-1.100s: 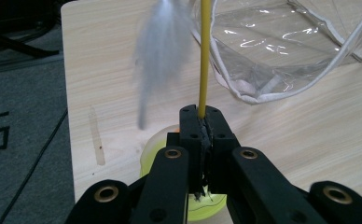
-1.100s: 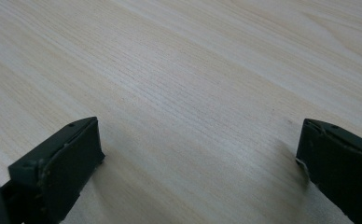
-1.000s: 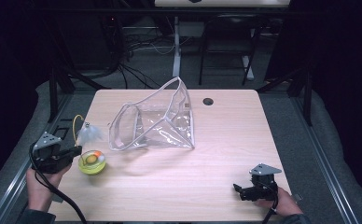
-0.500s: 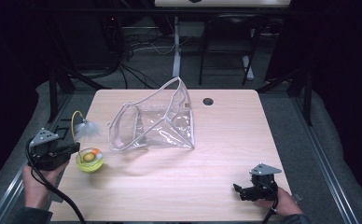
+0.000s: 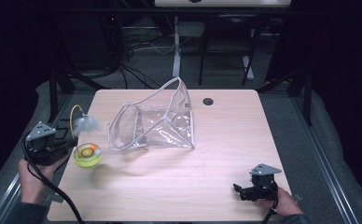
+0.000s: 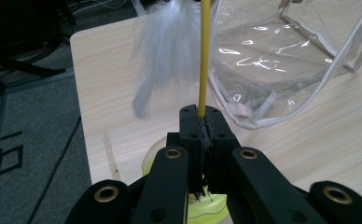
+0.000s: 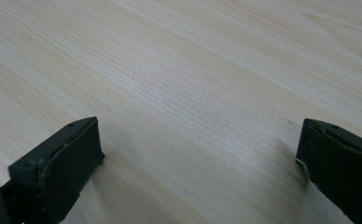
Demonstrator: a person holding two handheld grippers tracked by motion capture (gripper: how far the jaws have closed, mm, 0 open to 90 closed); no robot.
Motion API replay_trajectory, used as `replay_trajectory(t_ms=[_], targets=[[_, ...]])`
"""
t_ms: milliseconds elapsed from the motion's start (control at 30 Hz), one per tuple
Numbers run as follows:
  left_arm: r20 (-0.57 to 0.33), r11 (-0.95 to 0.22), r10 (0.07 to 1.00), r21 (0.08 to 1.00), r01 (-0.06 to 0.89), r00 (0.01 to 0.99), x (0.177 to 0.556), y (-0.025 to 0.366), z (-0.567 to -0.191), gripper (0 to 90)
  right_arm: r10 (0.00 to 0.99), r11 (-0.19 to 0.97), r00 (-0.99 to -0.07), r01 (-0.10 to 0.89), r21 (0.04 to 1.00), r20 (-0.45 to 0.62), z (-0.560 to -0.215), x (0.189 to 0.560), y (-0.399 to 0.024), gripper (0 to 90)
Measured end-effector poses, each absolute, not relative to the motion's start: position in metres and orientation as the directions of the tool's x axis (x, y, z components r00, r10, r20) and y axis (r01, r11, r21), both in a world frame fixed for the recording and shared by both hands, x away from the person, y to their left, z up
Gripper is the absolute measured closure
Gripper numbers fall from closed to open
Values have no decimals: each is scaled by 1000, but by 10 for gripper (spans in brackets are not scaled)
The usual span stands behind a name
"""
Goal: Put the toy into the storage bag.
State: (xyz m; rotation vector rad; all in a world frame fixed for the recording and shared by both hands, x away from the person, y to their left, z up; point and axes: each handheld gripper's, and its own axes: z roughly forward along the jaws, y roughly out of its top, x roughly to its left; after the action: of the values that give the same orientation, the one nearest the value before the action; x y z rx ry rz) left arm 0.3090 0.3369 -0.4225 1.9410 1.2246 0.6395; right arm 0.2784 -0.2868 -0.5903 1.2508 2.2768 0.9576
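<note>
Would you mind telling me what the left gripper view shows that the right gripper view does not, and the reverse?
Left gripper view: the left gripper shut on a yellow rod with a white feather, a yellow-green ball below, and the clear plastic pouch. Right gripper view: the right gripper open, with nothing between its jaws. Both: the light wooden table.

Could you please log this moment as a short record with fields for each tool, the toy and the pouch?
left tool: shut on the yellow wire of the feather toy, at the table's left edge
feather toy: yellow-green ball base with a curved wire and a white feather tuft, lifted over the table
clear pouch: lying open mid-table, mouth toward the toy, nothing visible inside
right tool: open, holding nothing, low over bare wood near the front right corner
black round spot: on the far part of the tabletop
</note>
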Motion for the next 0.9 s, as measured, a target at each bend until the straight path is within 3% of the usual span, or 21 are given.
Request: replay_trajectory(t_ms=[900], targets=[[51, -294, 894, 816, 498, 445, 321, 331, -397, 880, 843, 375, -537, 592, 713, 3, -590, 278, -287, 0]])
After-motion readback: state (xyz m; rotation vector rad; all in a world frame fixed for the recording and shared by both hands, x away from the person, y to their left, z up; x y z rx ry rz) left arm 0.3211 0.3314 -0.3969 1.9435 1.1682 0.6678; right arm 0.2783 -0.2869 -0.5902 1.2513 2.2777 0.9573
